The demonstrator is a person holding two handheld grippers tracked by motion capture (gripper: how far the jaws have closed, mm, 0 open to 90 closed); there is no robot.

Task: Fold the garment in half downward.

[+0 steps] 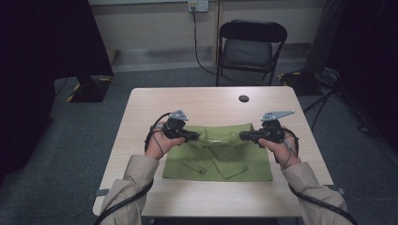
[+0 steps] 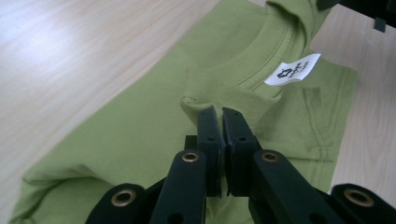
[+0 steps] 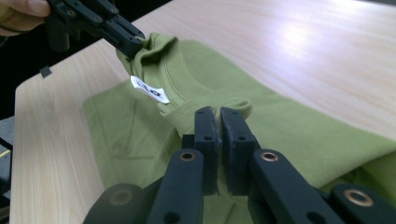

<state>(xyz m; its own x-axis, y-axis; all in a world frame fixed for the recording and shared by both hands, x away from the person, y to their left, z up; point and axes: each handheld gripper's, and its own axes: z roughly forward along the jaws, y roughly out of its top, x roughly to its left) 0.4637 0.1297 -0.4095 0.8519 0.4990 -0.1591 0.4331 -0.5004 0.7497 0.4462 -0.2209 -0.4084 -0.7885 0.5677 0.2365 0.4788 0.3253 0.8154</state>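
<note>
A green T-shirt (image 1: 218,161) lies partly folded on the light wooden table (image 1: 206,101), collar toward the far side, sleeves folded in over the body. My left gripper (image 1: 196,136) is shut on the shirt's left shoulder beside the collar, with a pinch of green cloth (image 2: 205,100) between its jaws (image 2: 220,114). My right gripper (image 1: 242,136) is shut on the right shoulder (image 3: 233,105), its tip (image 3: 218,114) nipping the fabric. Both shoulders are lifted slightly off the table. A white neck label (image 2: 293,70) hangs inside the collar (image 3: 149,91).
A small dark round hole (image 1: 243,98) sits in the table's far right part. A black folding chair (image 1: 251,47) stands behind the table, with a cable running down the wall. Bare tabletop lies beyond the shirt and on both sides.
</note>
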